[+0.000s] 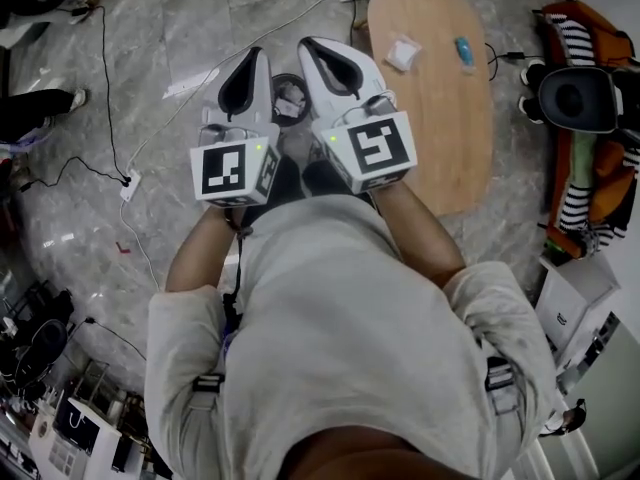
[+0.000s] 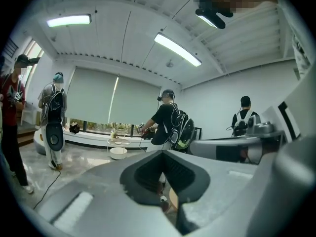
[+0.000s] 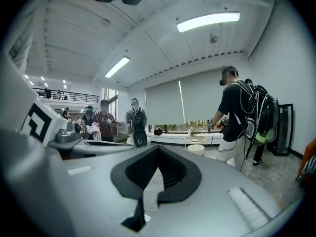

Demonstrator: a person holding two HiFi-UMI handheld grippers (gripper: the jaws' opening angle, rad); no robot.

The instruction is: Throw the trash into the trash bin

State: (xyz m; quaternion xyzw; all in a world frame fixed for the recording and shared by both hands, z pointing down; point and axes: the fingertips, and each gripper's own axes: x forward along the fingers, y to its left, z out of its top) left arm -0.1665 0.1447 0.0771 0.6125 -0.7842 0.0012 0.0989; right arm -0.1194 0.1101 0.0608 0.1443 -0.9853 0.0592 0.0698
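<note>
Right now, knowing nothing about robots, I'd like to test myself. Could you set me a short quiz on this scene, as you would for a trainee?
1. True or false: the white wrapper lies on the wooden table.
2. Where does the trash bin stand? A: on the floor. B: on the table. C: on a chair.
3. Does the left gripper or the right gripper hold anything?

Key
1. True.
2. A.
3. No. Both have their jaws shut with nothing between them.
</note>
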